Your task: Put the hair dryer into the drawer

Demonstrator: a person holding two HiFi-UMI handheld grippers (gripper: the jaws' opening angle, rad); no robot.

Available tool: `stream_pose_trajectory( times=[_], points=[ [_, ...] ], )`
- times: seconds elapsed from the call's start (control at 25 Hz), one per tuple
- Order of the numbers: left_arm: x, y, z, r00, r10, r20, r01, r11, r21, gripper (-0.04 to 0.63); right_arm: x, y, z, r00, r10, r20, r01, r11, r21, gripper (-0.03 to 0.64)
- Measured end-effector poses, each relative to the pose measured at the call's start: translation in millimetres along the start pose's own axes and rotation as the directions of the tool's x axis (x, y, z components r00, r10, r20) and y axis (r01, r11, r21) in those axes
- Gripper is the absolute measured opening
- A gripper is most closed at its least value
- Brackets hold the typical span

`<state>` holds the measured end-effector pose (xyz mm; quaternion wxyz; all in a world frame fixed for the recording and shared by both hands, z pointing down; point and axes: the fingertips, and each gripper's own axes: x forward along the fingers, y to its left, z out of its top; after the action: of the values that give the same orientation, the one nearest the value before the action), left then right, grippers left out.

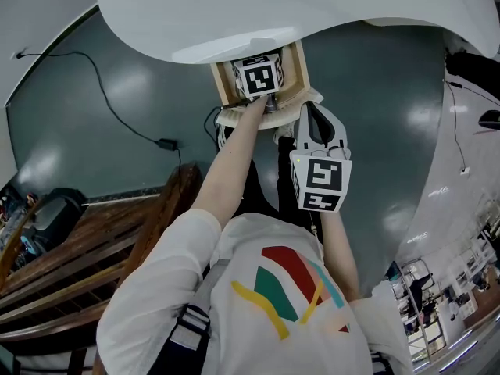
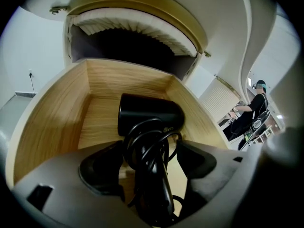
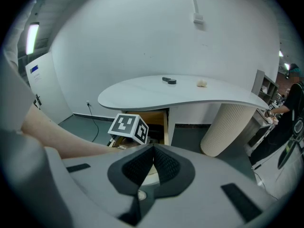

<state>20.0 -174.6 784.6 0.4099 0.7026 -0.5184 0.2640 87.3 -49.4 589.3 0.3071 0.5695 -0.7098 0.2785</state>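
The wooden drawer (image 2: 52, 115) stands pulled out from under the white desk. A black hair dryer (image 2: 149, 113) lies inside it, barrel toward the back, with its cord wound around the handle. My left gripper (image 2: 147, 158) reaches into the drawer; its pads stand either side of the handle, with gaps showing, so it is open. In the head view the left gripper (image 1: 262, 84) is over the drawer (image 1: 301, 69). My right gripper (image 1: 312, 116) hangs just in front of the drawer, and its jaws (image 3: 153, 153) are shut on nothing.
The white desk top (image 1: 234, 14) overhangs the drawer; it rests on a fluted column (image 3: 228, 127) and carries small objects (image 3: 169, 80). A cable (image 1: 117, 116) runs across the dark floor. A wooden bench (image 1: 78, 256) stands at the left. A person (image 3: 289, 113) is at the far right.
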Motion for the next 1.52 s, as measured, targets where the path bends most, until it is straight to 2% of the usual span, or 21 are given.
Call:
stream_pose_trajectory(
  times=[0.28,0.64,0.88,1.04,1.24,1.4,1.52],
  points=[
    [-26,-11,22,1.000,-0.016,0.027,0.015,0.999,0.037,0.334,-5,4,22,0.998,-0.008,0.055,0.008,1.000,-0.004,0.011],
    [-69,-37,33,0.999,-0.051,0.012,0.049,0.994,0.095,0.333,-30,3,65,0.989,-0.029,0.146,0.030,1.000,-0.004,0.011],
    [-103,-46,25,0.999,-0.052,-0.014,0.053,0.994,0.097,0.333,-50,-1,93,0.976,-0.056,0.212,0.058,0.998,-0.002,0.011],
    [-130,-56,24,0.996,-0.085,-0.012,0.086,0.989,0.121,0.331,-63,-10,110,0.962,-0.081,0.261,0.082,0.997,0.005,0.011],
    [-179,-80,37,0.987,-0.149,0.064,0.139,0.981,0.135,0.317,-75,-14,128,0.948,-0.088,0.306,0.086,0.996,0.018,0.011],
    [-222,-96,56,0.973,-0.165,0.161,0.139,0.977,0.159,0.219,-88,-14,134,0.938,-0.078,0.338,0.082,0.997,0.002,0.011],
    [-255,-97,81,0.952,-0.152,0.264,0.110,0.980,0.168,0.150,-95,-15,134,0.934,-0.064,0.352,0.071,0.997,-0.009,0.011]
  ],
)
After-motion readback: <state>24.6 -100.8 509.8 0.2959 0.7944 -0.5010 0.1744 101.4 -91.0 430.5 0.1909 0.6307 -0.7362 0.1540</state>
